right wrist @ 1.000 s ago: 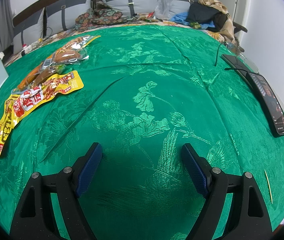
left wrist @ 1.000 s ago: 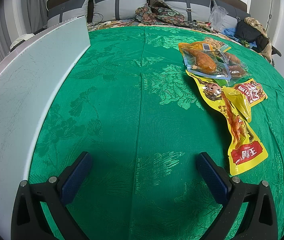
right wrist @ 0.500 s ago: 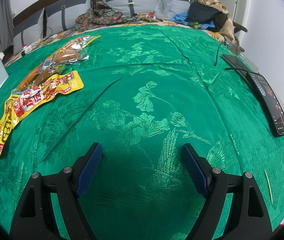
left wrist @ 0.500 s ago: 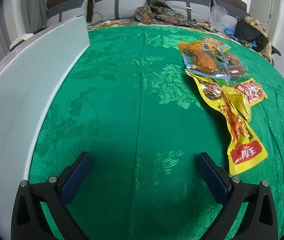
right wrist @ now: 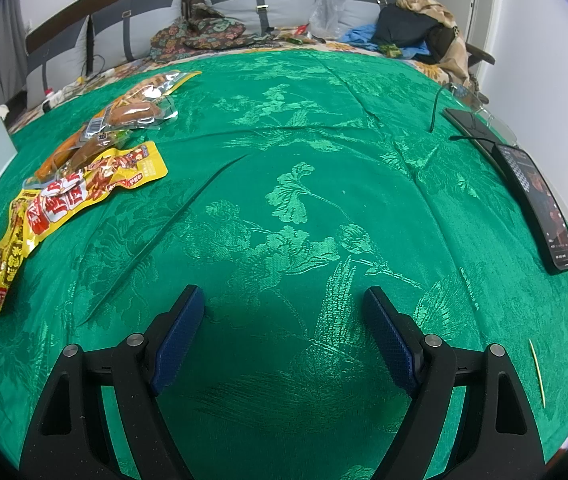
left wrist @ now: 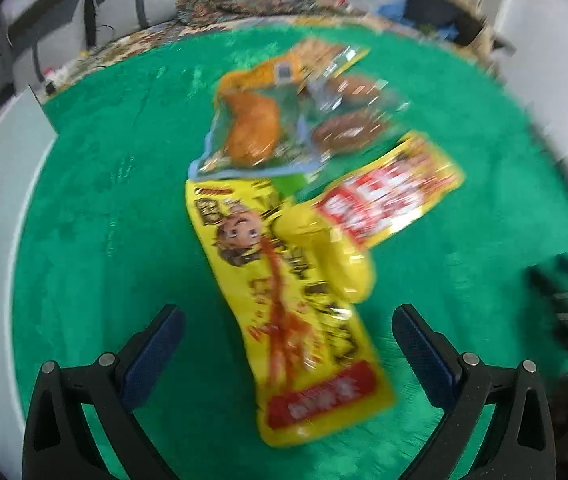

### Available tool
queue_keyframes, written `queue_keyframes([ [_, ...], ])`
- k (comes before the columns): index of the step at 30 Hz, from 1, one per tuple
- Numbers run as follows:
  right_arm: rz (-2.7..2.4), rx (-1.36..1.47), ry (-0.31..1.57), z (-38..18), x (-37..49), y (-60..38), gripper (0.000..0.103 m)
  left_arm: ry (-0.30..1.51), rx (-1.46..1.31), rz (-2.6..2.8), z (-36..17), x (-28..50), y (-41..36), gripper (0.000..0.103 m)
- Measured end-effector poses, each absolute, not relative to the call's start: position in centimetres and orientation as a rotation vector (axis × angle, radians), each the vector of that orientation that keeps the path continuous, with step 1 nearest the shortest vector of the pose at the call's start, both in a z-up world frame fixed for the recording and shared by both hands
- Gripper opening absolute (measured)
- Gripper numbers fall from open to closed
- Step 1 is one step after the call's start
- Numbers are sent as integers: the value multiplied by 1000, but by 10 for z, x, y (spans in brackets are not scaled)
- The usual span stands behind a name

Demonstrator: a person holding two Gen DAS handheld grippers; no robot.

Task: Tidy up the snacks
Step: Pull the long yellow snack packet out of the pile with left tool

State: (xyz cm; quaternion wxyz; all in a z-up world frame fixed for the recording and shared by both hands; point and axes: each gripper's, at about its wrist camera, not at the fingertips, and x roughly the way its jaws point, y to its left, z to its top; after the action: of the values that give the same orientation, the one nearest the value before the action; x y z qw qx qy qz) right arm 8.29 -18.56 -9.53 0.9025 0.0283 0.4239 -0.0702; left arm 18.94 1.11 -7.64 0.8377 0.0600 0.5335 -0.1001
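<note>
While the left wrist view is blurred, the left gripper (left wrist: 286, 326) hangs with its fingers (left wrist: 152, 354) spread wide on either side of the long yellow snack packet (left wrist: 290, 300), at lower centre on the green cloth (left wrist: 104, 200). Above it lie a red-and-yellow packet (left wrist: 388, 196) and clear pouches (left wrist: 268, 128). The right gripper (right wrist: 284, 332), fingers wide and holding nothing, hovers over bare cloth; a phone (right wrist: 536, 204) lies at right.
</note>
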Motion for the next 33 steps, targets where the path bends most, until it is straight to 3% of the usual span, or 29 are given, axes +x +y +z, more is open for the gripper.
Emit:
queue_keyframes([
  [2, -145, 58, 877, -95, 83, -186, 84, 1112, 87, -209, -76, 185, 20, 68],
  [3, -145, 58, 877, -95, 83, -186, 84, 1101, 78, -218, -76, 180, 25, 59],
  [4, -145, 58, 877, -95, 83, -186, 84, 1093, 84, -217, -73, 174, 30, 55],
  [9, -145, 58, 877, -95, 83, -186, 84, 1096, 73, -167, -72, 140, 72, 54],
  [12, -146, 58, 877, -96, 83, -186, 84, 1091, 31, -84, -73, 128, 100, 56],
  [13, -146, 58, 877, -96, 83, -185, 84, 1090, 11, -63, -74, 128, 106, 63],
  [14, -146, 58, 877, -96, 83, -186, 84, 1101, -5, -51, -76, 132, 110, 80],
  [16, -145, 58, 877, -96, 83, -186, 84, 1110, -14, -35, -82, 138, 114, 97],
  [19, -145, 59, 877, -96, 83, -186, 84, 1085, 30, -18, -90, 149, 116, 103],
  [33, -146, 58, 877, -96, 83, -186, 84, 952, -33, 48, -93, 144, 142, 103],
])
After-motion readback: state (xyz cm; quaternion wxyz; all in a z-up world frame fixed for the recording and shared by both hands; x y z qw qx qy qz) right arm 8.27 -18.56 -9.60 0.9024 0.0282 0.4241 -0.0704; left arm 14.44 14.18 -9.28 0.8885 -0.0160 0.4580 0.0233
